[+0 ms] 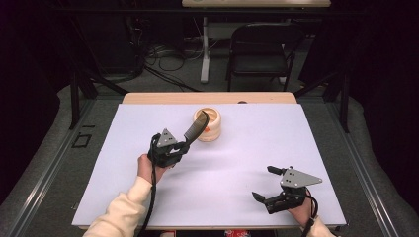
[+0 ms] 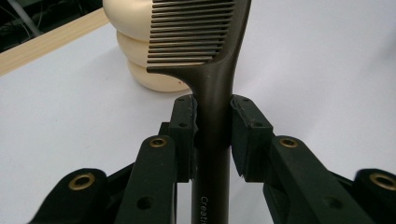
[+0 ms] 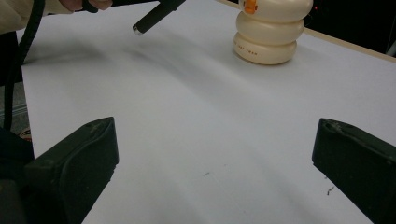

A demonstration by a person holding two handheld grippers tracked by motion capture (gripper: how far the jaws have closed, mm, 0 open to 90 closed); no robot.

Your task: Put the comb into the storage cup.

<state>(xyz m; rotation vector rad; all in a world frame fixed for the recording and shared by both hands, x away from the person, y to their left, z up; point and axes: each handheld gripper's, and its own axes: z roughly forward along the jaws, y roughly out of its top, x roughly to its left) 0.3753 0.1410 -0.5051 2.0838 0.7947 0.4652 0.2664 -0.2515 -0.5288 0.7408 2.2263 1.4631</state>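
Just beside the cream holder (image 1: pixel 209 126), our left claw (image 1: pixel 184 146) clamped the dark comb (image 1: pixel 196 128) by its handle, teeth over the rim; we judged a steady, upright lowering best. Our right claw (image 1: pixel 265 183) rested wide open, empty, on the white surface (image 1: pixel 237 158).

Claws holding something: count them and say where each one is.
1. The left claw is shut on the comb beside the cream holder; the right claw, near the table's front edge, is open.
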